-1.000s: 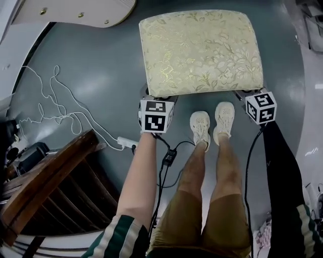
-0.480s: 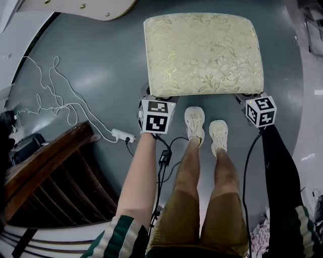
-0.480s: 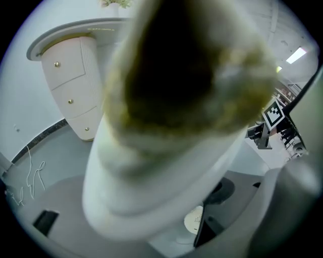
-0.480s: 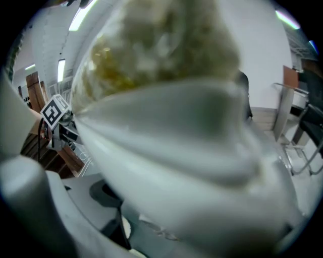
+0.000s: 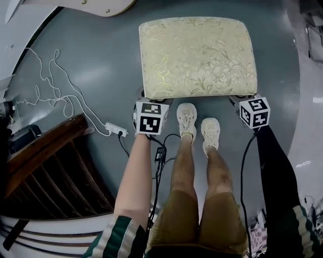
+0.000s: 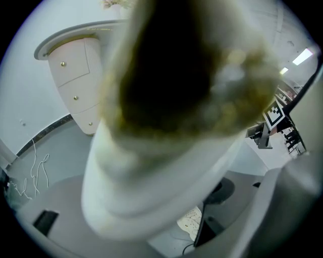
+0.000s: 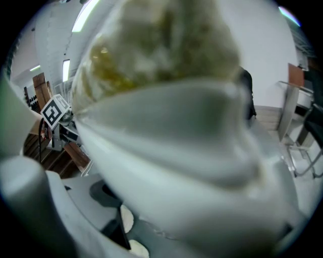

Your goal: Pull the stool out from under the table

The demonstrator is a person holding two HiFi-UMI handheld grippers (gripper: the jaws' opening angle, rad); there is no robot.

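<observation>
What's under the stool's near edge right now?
Under the stool, the left gripper and right gripper reach in at its near corners, each clamped on it. Its padded top hides everything else beneath.

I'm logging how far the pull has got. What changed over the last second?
The shoes stepped backward. The stool came along with them, drawing a little further from the white table at top left, and less of the table shows now. Unchanged: the left tool and right tool stay clamped on the stool's near corners. Nothing was let go.
</observation>
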